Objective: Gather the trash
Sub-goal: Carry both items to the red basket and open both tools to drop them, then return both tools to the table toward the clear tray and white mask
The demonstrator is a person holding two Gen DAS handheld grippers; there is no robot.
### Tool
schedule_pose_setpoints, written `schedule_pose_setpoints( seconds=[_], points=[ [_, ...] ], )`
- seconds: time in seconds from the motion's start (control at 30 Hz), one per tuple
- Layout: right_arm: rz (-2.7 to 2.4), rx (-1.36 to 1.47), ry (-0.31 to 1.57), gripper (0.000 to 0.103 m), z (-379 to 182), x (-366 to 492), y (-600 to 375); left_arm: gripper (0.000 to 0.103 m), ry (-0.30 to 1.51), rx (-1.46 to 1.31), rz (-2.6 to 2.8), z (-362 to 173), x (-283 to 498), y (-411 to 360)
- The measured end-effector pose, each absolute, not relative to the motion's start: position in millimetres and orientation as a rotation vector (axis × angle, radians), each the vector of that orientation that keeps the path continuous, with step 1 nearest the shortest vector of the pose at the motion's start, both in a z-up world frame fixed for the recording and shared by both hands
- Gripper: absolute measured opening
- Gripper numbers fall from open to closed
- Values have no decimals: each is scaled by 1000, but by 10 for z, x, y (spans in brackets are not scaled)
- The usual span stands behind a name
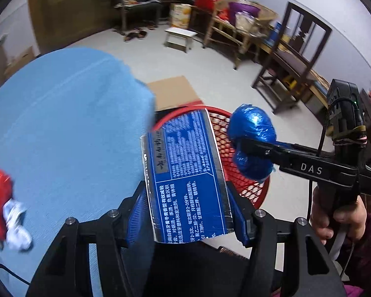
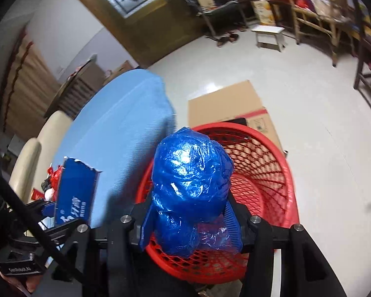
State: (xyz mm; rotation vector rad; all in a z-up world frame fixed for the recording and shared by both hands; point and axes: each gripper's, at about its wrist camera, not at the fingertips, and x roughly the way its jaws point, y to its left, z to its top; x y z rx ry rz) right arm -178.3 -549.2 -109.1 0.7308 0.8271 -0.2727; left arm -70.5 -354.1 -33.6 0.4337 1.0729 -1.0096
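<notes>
My left gripper (image 1: 188, 210) is shut on a blue toothpaste box (image 1: 185, 163), whose long sides are pinched between the blue pads. The box sticks out over the rim of a red mesh basket (image 1: 247, 190). My right gripper (image 2: 190, 217) is shut on a crumpled blue plastic bag (image 2: 190, 173) and holds it above the basket's (image 2: 267, 173) near rim. In the left wrist view the bag (image 1: 249, 123) hangs over the basket, right of the box. The box (image 2: 74, 193) shows at the lower left of the right wrist view.
A round table with a light blue cloth (image 1: 61, 123) stands left of the basket. Red and white crumpled wrappers (image 1: 2, 205) lie on it. Flat cardboard (image 2: 227, 106) lies on the floor behind the basket. Chairs, a stool (image 1: 180, 36) and clutter line the far wall.
</notes>
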Motion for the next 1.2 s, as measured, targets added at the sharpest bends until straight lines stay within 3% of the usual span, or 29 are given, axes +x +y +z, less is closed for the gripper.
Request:
schedule_pose_setpoints(
  seconds=[0.1, 0.2, 0.53, 0.8, 1.2],
  points=[
    [-297, 780, 840, 60, -1145, -1827, -5598, 71, 1085, 444, -1028, -410, -699, -3677],
    [-316, 810, 839, 71, -1158, -1846, -5664, 71, 1084, 440, -1019, -433, -653, -3705],
    [-263, 733, 797, 71, -933, -1600, -5375, 71, 994, 318, -898, -174, -552, -2821],
    [-76, 597, 805, 71, -619, -978, -4547, 71, 930, 212, -696, -91, -438, -1755],
    [141, 495, 895, 71, -600, -280, -3404, 71, 939, 65, -304, -112, -71, -99]
  ],
)
